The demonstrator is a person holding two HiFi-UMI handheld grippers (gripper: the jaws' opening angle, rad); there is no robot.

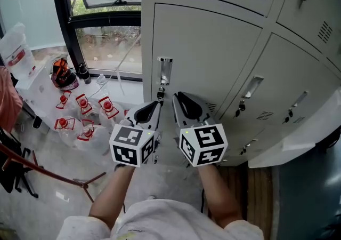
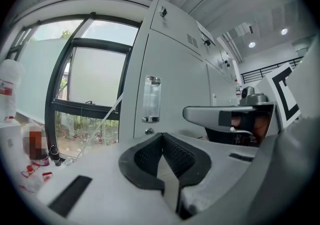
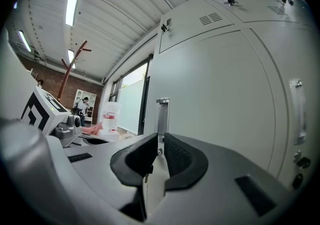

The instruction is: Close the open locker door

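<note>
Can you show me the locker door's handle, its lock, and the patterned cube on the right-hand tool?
Handle [image 1: 164, 70]: head view, its chrome recess.
Lock [image 2: 149, 131]: left gripper view, its round face.
Marker cube [image 1: 209, 140]: head view, its upward patterned face.

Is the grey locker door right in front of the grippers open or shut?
Shut: the pale grey metal locker door sits flush, with no gap showing along its edges in any view.

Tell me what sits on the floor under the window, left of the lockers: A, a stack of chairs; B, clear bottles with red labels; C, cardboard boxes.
B: clear bottles with red labels lie clustered on the floor below the window, left of the lockers.
</note>
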